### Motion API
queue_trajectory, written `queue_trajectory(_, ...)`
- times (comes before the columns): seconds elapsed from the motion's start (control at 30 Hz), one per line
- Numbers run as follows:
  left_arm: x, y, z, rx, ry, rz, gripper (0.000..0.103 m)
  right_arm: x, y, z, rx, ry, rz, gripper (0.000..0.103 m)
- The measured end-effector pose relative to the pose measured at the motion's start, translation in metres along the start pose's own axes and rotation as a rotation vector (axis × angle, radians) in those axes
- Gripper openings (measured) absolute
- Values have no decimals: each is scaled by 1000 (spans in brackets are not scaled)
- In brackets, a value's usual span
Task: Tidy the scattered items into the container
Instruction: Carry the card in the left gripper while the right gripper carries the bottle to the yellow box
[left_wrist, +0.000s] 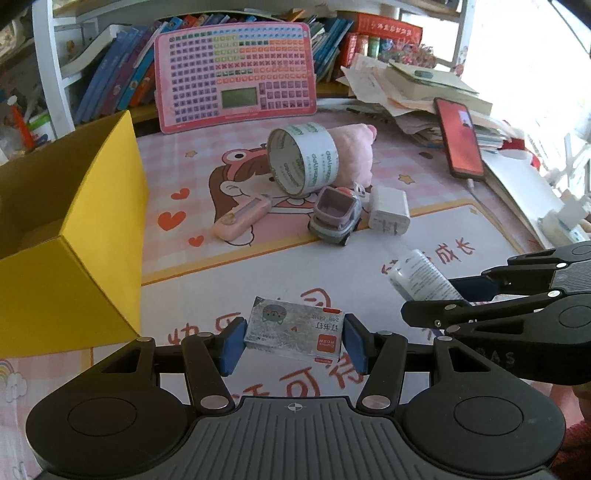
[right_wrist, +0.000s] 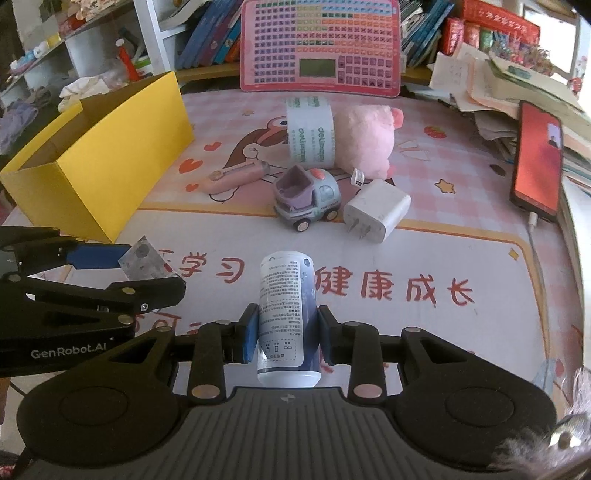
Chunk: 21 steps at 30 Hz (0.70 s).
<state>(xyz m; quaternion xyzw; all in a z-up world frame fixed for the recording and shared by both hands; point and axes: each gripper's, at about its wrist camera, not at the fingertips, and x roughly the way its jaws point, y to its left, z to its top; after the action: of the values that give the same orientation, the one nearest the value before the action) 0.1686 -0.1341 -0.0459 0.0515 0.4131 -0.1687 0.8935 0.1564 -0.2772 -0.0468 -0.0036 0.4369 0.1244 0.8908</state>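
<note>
1. The left gripper (left_wrist: 293, 341) holds a small flat grey cardboard staple box (left_wrist: 295, 332) across its short sides, blue pads pressed to both ends. That seems a sensible hold, since the box is wide and thin.
2. The right gripper (right_wrist: 286, 338) is clamped narrowly on a slim white cylindrical bottle with printed text (right_wrist: 286, 314), which lies along the fingers with its cap end toward the camera. Gripping the round body at mid-length likely keeps it from swinging.
3. Both loads appear lifted clear of the mat. The open yellow cardboard box (left_wrist: 85, 236), the container, stands to the left of both grippers, so I judge the carry to it is under way.
4. To the right of the yellow box, still scattered on the mat: a pink oblong plastic case (right_wrist: 236, 175), a pastel toy truck (right_wrist: 308, 199), a white square wall charger (right_wrist: 376, 210), a roll of clear printed tape (right_wrist: 310, 133) and a pink plush toy (right_wrist: 365, 142) touching the tape.
5. The surface is a pink checked cartoon desk mat with red lettering (right_wrist: 406, 291).
6. Behind the yellow box stand a pink keyboard-style learning board (left_wrist: 236, 74), shelved books and a paper stack; a red-screened phone (right_wrist: 539, 158) leans on the papers.
</note>
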Motion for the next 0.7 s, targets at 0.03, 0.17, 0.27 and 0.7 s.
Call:
queue_trajectory(0.03, -3, 2, -2, 4, -5, -9, 55, -3, 3, -2, 5, -3, -10, 31)
queue_trajectory(0.17, -20, 12, -17, 15, -27, -49, 55, -14, 21, -14, 25, -6, -52, 31)
queue_trajectory(0.27, -34, 26, -30, 24, -34, -66, 55, -21, 38, -23, 45, -8, -73, 31)
queue_trajectory(0.7, -115, 100, -82, 35, -86, -3, 55, -43, 148, -52, 35, -69, -23, 31)
